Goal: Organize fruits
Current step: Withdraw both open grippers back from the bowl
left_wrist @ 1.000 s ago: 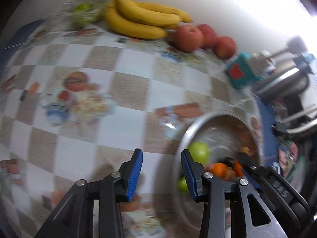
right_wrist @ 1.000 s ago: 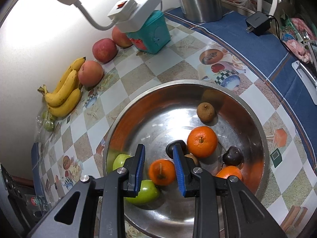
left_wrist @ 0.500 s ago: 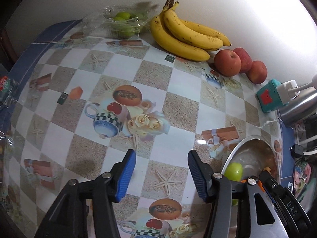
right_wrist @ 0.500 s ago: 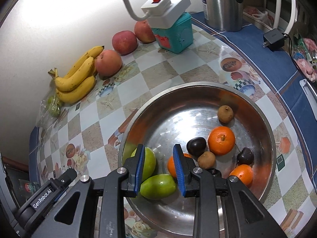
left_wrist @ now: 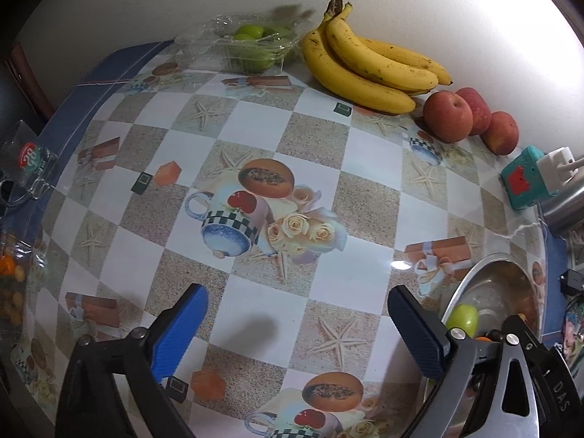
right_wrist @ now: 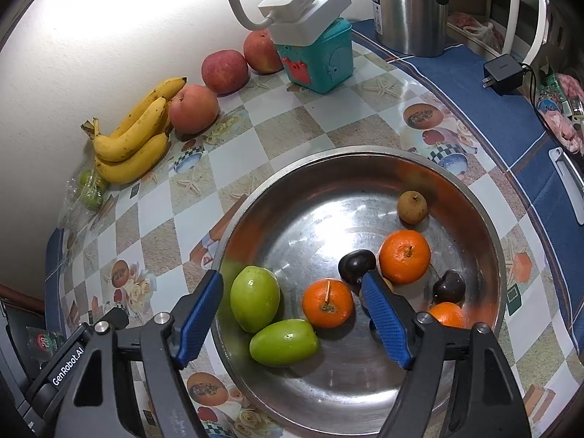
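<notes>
Two handheld grippers with blue-padded fingers point down at a table covered in a checked oilcloth (left_wrist: 255, 314) printed with cups, roses and starfish. The left gripper (left_wrist: 297, 325) hangs over bare cloth with its jaws spread wide; they have just been opening, and nothing lies between them. The right gripper (right_wrist: 292, 319) is poised over a wide steel bowl (right_wrist: 328, 168), its jaws also apart after just opening — below the gap sit two green fruits (right_wrist: 255, 301) touching each other and an orange (right_wrist: 327, 303), none of them pressed by the pads. Farther back in the bowl lie a second orange (right_wrist: 404, 256), a third orange (right_wrist: 447, 314) partly hidden by the right finger, two dark round fruits (right_wrist: 356, 264) and a small brown one (right_wrist: 411, 207) near the far wall. Along the white wall, well apart from the bowl, rest a bunch of bananas (left_wrist: 368, 62), three red apples (left_wrist: 447, 116) just beside it, and a clear plastic tray of small green fruits (left_wrist: 252, 49). A teal box (right_wrist: 321, 65) with a white power strip (right_wrist: 304, 7) on top stands beside the apples — a steel kettle (right_wrist: 408, 7) behind it.
</notes>
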A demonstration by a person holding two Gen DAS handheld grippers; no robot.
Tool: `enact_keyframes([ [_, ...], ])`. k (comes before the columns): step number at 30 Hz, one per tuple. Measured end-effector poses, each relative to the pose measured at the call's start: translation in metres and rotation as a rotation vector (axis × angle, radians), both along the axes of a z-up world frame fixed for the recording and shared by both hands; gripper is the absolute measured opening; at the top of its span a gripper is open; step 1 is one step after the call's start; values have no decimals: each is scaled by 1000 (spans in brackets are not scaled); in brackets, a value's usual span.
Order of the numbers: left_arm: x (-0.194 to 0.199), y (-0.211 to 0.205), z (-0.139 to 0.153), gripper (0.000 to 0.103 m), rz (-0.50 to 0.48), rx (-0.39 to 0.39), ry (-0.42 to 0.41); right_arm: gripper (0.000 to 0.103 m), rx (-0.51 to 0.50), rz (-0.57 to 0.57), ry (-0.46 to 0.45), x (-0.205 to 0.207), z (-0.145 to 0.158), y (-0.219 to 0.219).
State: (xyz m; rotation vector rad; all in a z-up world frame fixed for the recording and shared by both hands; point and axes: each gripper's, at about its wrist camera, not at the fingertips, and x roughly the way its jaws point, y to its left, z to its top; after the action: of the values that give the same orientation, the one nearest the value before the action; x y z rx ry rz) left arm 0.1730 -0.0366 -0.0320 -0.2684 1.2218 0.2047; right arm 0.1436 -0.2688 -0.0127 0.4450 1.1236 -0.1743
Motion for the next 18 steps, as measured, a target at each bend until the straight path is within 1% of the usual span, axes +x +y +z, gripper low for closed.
enact_keyframes([
  [10,0,0,-2,103,0,29,-1,80,-14,16,11,1,-3,4],
  [11,0,0,-2,103,1,31,0,83,-16,20,13,2,-4,4],
  [12,-1,1,-3,103,2,35,3,91,-18,22,14,2,-4,5],
  [13,0,1,-3,103,2,36,4,95,-21,23,13,2,-4,5],
  [14,0,1,-4,103,0,36,6,96,-27,25,10,2,-4,5],
  [18,0,0,-5,103,-7,52,9,96,-39,29,3,1,-3,6],
])
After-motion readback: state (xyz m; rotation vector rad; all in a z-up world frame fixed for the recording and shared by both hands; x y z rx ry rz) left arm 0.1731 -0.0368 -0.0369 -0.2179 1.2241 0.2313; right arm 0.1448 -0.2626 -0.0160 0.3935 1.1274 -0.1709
